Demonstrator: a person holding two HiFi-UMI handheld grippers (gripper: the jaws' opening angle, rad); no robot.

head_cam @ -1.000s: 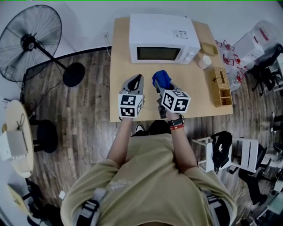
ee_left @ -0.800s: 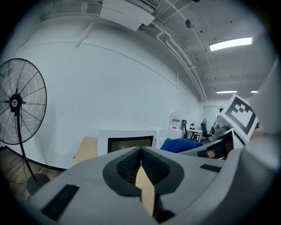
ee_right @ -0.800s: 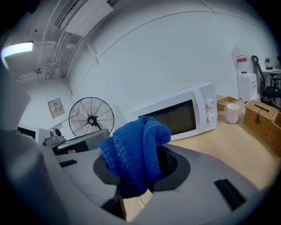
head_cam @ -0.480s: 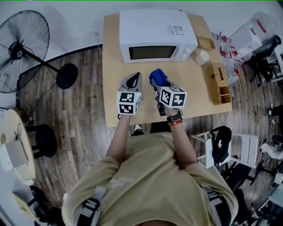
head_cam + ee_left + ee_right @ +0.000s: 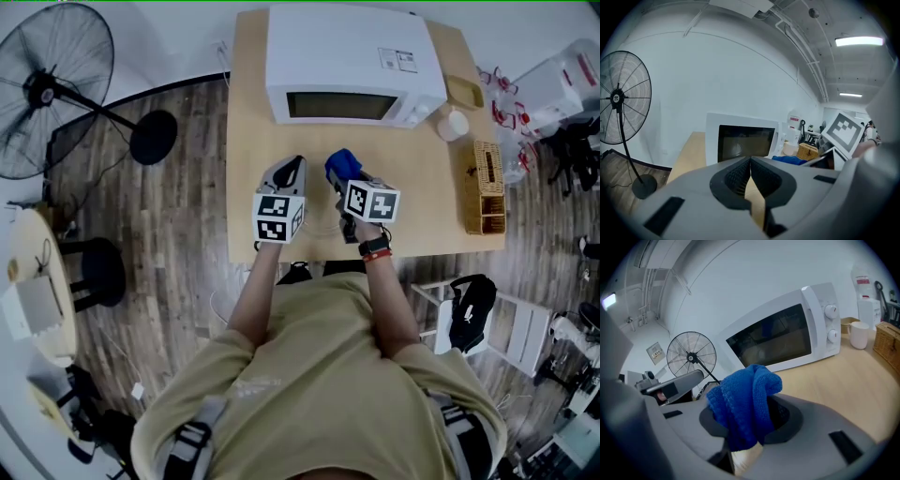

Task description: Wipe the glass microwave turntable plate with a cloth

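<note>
Desk [image 5: 248, 141] is light wood, and both your claws hover over its near half. White microwave [image 5: 347, 56] sits at the far edge with its door closed and its dials on the right side. Pedestal fan [image 5: 47, 89] stands on the wood floor well off to your left.

Left claw [image 5: 750, 176]: jaws pressed together at the tips with nothing between them. It points at the microwave window, and only bare desk shows below the pads.

Right claw [image 5: 750, 423]: pinching the blue cloth [image 5: 743, 404]. The cloth is bunched and sticks up out of the jaws. From the head view it sits just right of the left claw and in front of the microwave door.

Wicker basket [image 5: 485, 187] is at the desk's right edge, well apart from your claws. White mug [image 5: 453, 124] stands just beside the microwave's right front corner, between the microwave and the basket.

Turntable plate: can't pick it out for certain in any view. The door window is dark and reflective.
</note>
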